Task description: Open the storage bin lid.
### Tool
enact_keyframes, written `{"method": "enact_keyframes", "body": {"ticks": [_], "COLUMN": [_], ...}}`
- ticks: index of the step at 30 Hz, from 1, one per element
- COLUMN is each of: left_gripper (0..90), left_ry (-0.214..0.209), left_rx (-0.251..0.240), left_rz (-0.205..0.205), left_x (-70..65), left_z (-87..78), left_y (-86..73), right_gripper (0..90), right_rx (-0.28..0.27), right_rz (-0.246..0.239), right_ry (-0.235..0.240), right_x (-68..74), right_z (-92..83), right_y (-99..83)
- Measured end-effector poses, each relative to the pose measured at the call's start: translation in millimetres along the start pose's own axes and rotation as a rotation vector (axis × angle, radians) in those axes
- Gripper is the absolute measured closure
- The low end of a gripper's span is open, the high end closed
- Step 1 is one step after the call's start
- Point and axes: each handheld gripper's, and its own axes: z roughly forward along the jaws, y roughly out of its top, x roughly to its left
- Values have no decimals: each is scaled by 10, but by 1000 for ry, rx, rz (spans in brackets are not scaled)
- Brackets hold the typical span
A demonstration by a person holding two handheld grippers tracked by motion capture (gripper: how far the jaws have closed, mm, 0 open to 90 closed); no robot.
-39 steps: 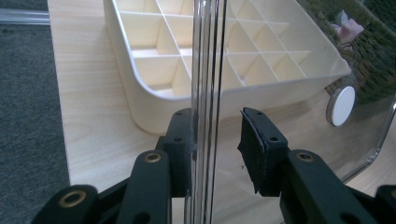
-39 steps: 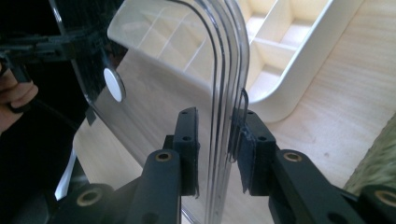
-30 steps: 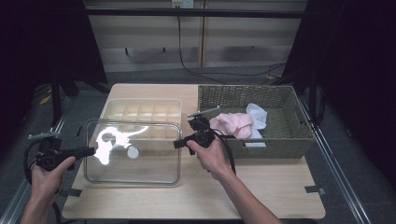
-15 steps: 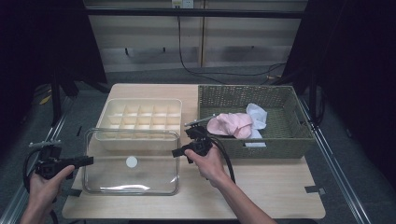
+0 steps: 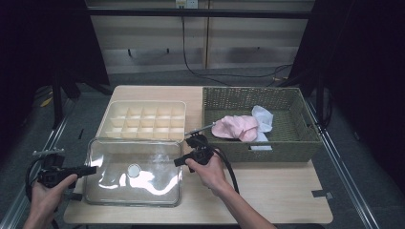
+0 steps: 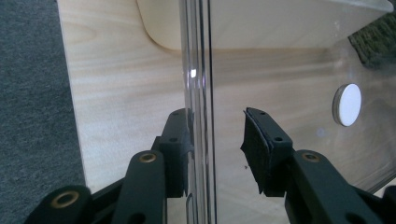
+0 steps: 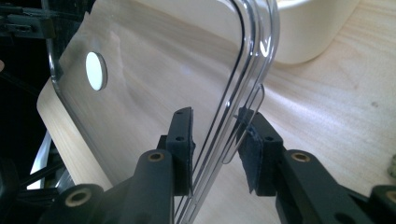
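On the tabletop [image 5: 267, 191] lies a clear lid [image 5: 133, 171]; left tool [image 5: 88, 169] at nine o'clock, right tool [image 5: 177, 162] at three, both just loosening, spread astride its rim.

- No text, label, brand, number or sign comes through clearly enough to read, on anything in any of the three views right now.

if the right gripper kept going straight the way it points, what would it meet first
The clear lid: its rim already sits between the right gripper jaws, which have just been opening. Past the rim, it would likely run on over the lid's flat panel.
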Motion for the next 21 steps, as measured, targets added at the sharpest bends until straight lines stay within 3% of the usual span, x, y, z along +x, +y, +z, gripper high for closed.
{"method": "enact_keyframes", "body": {"ticks": [11, 12, 21], "left_gripper": [606, 604, 597], "left_ry": [-13, -14, -16], "left_rx": [7, 23, 43], "left_rz": [-29, -12, -20], "left_x": [1, 14, 30], "left_z": [31, 24, 77], "left_y": [-143, -146, -147], "right_gripper": [628, 626, 599], "right_rx": [26, 27, 43], "right_rz": [12, 9, 16], "right_ry": [-10, -11, -25], "right_x": [-12, -14, -48], "right_z": [96, 103, 165], "right_y": [-107, -114, -145]}}
